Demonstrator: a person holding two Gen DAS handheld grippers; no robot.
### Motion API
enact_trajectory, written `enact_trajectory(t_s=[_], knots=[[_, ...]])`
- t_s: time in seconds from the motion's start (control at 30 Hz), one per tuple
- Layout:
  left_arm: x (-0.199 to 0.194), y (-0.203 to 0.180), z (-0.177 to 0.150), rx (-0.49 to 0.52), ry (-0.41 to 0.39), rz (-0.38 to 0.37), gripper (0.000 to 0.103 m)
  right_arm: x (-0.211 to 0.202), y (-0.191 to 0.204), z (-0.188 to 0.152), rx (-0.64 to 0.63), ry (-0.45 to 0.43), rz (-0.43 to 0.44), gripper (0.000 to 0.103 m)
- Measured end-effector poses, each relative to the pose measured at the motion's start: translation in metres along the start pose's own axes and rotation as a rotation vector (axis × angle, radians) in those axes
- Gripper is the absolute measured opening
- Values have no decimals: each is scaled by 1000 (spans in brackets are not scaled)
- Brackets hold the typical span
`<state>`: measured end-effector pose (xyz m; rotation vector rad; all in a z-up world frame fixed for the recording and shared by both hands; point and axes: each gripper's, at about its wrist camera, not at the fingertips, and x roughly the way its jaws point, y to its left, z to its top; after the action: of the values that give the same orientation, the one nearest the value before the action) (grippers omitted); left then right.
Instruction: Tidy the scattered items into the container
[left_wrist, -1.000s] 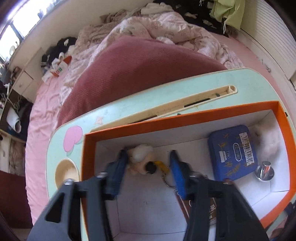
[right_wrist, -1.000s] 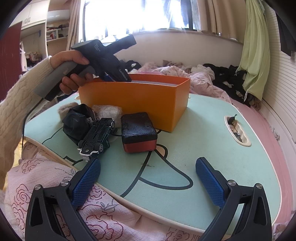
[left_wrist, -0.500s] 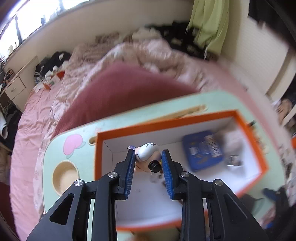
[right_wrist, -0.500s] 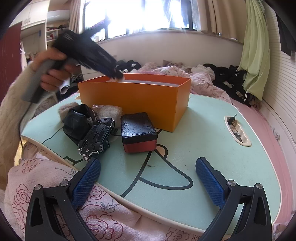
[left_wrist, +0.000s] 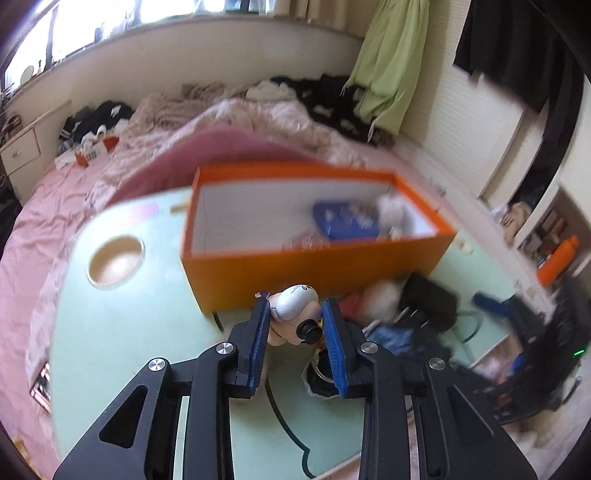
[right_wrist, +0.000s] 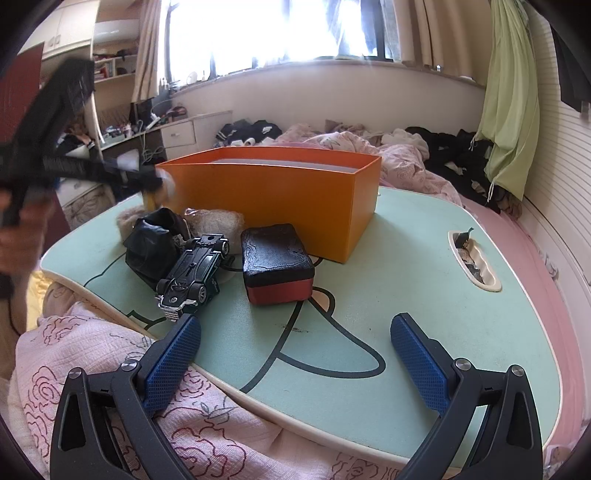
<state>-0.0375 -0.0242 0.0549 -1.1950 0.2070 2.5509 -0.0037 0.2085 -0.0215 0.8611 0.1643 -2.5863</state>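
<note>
My left gripper (left_wrist: 295, 325) is shut on a small white dog keychain toy (left_wrist: 295, 314) and holds it in the air in front of the orange box (left_wrist: 314, 258). The box holds a blue tin (left_wrist: 345, 221) and a white fluffy thing (left_wrist: 393, 212). My right gripper (right_wrist: 295, 343) is open and empty at the near edge of the green lap table (right_wrist: 424, 295). On the table before the orange box (right_wrist: 280, 199) lie a black toy car (right_wrist: 192, 269), a black and red case (right_wrist: 277, 262) and a black pouch (right_wrist: 151, 247). The left gripper shows blurred in the right wrist view (right_wrist: 110, 171).
The table (left_wrist: 129, 325) stands on a bed with pink bedding (right_wrist: 110, 369). A round cup recess (left_wrist: 115, 256) is at its left, a slot with scraps (right_wrist: 474, 258) at its right. A dark red pillow (left_wrist: 221, 147) lies behind the box. A fluffy beige item (right_wrist: 214, 221) lies by the pouch.
My left gripper closed on the dog keychain inside the box, lifted it out and pulled back to the near side of the box. My right gripper has not moved.
</note>
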Motion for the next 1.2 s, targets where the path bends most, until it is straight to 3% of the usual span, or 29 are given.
enact_trajectory(t_s=[0.07, 0.2, 0.27, 0.33, 0.43, 0.53, 0.77, 0.9, 1.03, 1.2], knots=[[12, -2, -4, -18, 9, 21, 31, 0, 0, 0, 0, 0, 0, 102], [7, -6, -9, -50, -72, 5, 33, 0, 0, 0, 0, 0, 0, 102], [-5, -8, -14, -42, -123, 1, 45, 0, 0, 0, 0, 0, 0, 102], [-23, -14, -19, -17, -190, 32, 80, 0, 0, 0, 0, 0, 0, 102], [-45, -22, -30, 23, -266, 150, 83, 0, 0, 0, -5, 0, 5, 102], [-49, -23, -49, -19, -284, 352, 83, 0, 0, 0, -6, 0, 5, 102], [-15, 2, -77, -150, -177, 296, 83, 0, 0, 0, -6, 0, 6, 102], [-8, -13, -83, -72, -237, 317, 89, 0, -2, 0, -3, 0, 7, 103], [-6, -8, -84, -72, -231, 243, 103, 0, 0, 0, -6, 0, 6, 103], [-4, -10, -83, -69, -237, 242, 103, 1, -1, 0, -9, 0, 6, 103]])
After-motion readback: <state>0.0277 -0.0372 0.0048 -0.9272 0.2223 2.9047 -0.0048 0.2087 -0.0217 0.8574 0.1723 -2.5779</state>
